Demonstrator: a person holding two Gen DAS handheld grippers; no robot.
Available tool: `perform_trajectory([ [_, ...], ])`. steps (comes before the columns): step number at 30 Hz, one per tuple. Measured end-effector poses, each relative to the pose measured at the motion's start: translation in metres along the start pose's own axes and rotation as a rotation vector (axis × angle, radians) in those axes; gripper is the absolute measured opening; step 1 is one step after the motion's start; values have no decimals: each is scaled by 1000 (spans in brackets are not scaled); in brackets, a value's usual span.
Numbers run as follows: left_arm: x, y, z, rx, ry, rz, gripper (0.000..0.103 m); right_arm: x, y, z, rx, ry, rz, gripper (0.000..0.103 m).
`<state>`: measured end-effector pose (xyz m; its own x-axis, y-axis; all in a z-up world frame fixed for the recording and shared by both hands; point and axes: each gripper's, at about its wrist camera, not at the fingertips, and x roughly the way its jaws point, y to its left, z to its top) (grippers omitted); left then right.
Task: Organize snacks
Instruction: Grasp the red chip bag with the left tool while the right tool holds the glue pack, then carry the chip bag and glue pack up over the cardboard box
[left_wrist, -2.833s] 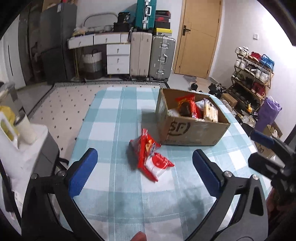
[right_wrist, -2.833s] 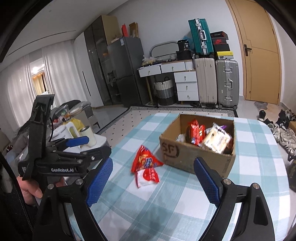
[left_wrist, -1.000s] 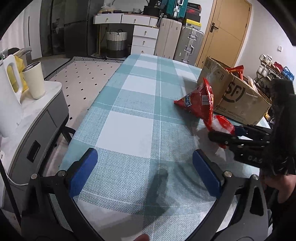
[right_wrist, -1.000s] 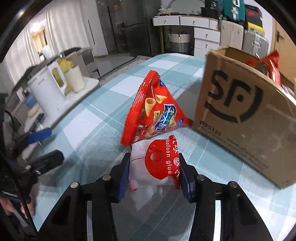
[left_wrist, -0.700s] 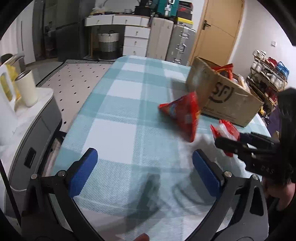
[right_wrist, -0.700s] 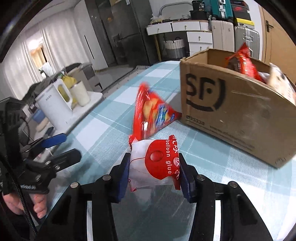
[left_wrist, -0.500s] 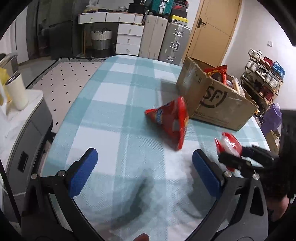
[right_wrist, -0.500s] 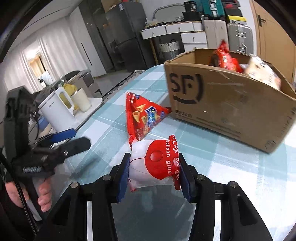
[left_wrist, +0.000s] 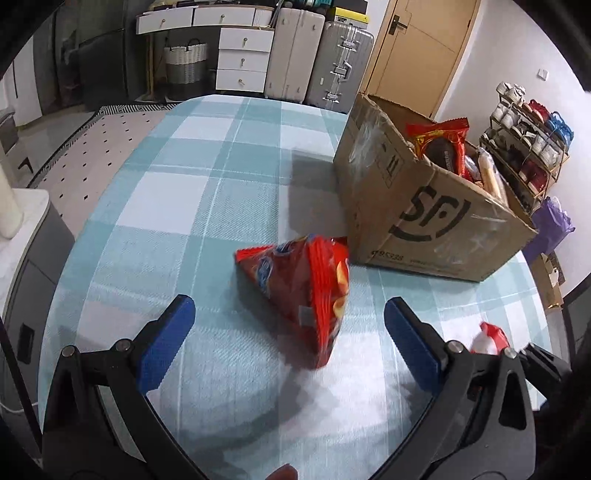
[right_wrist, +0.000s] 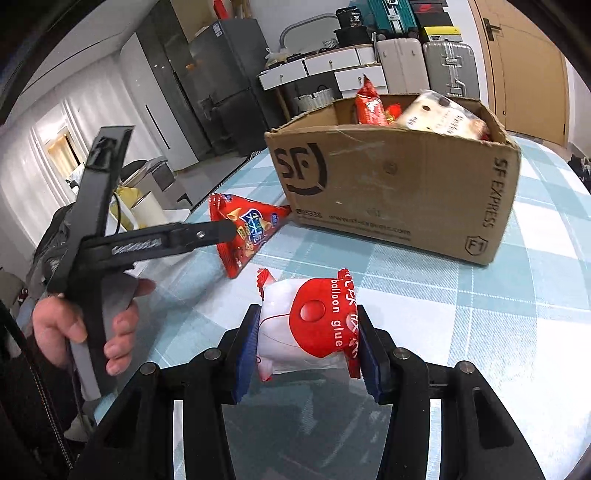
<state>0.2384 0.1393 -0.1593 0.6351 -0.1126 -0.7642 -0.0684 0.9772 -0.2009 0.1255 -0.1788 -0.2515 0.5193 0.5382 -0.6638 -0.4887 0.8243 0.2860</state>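
A red triangular chip bag (left_wrist: 303, 288) lies on the checked tablecloth, just in front of my left gripper (left_wrist: 288, 332), whose blue pads stand wide open around nothing. In the right wrist view the same chip bag (right_wrist: 247, 229) rests beside the cardboard box (right_wrist: 399, 184), with the left gripper's fingers (right_wrist: 177, 236) reaching over it. My right gripper (right_wrist: 308, 343) is shut on a white-and-red "balloon glue" packet (right_wrist: 314, 328), held above the table. The box (left_wrist: 436, 221) holds several snack packs. The packet's red tip (left_wrist: 491, 332) shows at the lower right of the left wrist view.
A person's hand (right_wrist: 81, 325) grips the left tool's handle. Left of the table stands a white side cabinet (left_wrist: 22, 236) with a cup. Suitcases (left_wrist: 317, 70), drawers and a door line the far wall; a shoe rack (left_wrist: 528, 136) is on the right.
Both grippers have swung across the table; the left now faces the chip bag close up. The right carries the packet lifted off the cloth, and the box appears further right and closer.
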Motion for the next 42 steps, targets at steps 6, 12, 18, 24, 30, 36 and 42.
perform_trajectory([
  [6,25,-3,11,-20,27,86,102,-8,-13,-5,15,-4,-8,48],
  [12,33,-11,17,6,7,141,87,-14,-24,-11,41,-1,-24,48],
  [18,34,-9,16,24,-4,85,45,-21,-26,-12,37,-9,-30,48],
  [24,19,-4,10,-12,-18,56,38,-28,-24,-15,40,-15,-37,49],
  [30,-6,-4,-6,3,-19,24,39,-38,-12,-17,19,-30,-37,49],
  [36,-34,-15,-24,20,-31,-10,39,-51,-4,-18,17,-54,-31,49],
  [42,-60,-34,-38,37,-58,-47,39,-67,7,-23,14,-76,-13,49],
])
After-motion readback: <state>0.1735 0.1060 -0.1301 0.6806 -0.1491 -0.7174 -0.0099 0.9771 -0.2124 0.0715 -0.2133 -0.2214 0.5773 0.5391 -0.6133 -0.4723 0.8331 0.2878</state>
